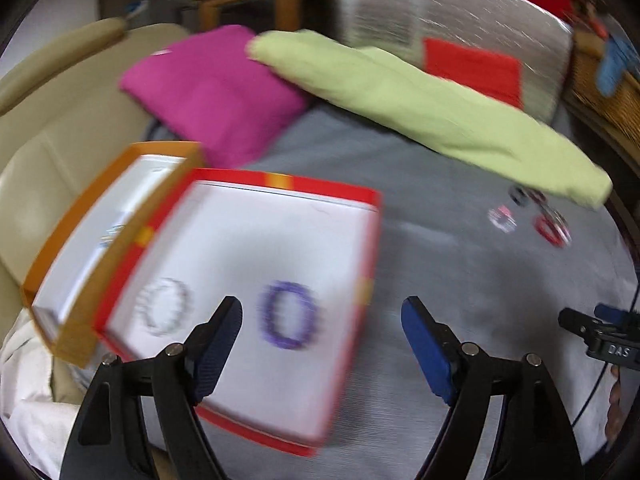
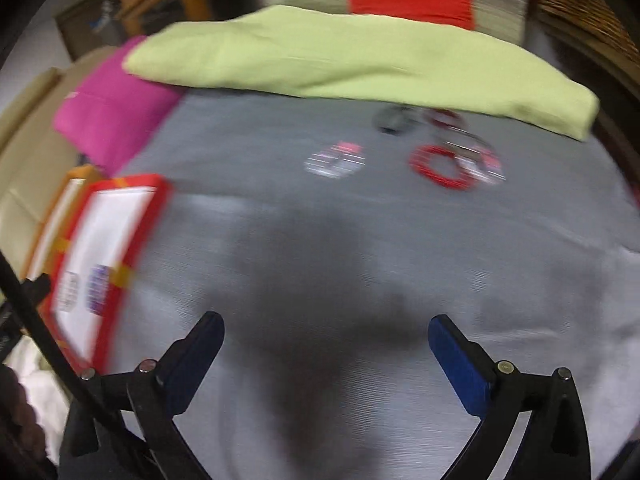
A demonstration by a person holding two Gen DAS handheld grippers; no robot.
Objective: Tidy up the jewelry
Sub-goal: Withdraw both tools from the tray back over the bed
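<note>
Left claw (image 1: 322,316) stands wide with nothing between its blue pads, hanging over the lower middle of the left wrist view, above the near edge of the red-rimmed box (image 1: 256,178). Two bracelets lie on that box's white floor: a purple bracelet (image 1: 289,315) at centre and a pale beaded bracelet (image 1: 163,307) to its left, so this looks like the sorting tray. An orange-rimmed box (image 1: 80,240) sits against its left side, tilted. On the grey bedspread (image 1: 420,260), at the right of the frame, the unsorted lot waits near the green cloth (image 1: 420,108); blur allows about three or four pieces

Right claw (image 2: 326,334), in the right wrist view, is likewise spread wide and empty over bare bedspread at lower centre. Toward the upper right lie a red bracelet (image 2: 444,166), a pink-and-white bracelet (image 2: 336,158) left of it, a dark ring (image 2: 390,118) above, and silvery bangles (image 2: 476,152) overlapping the red one; their number cannot be told. My guess is that this claw is placed to fetch from that pile
</note>
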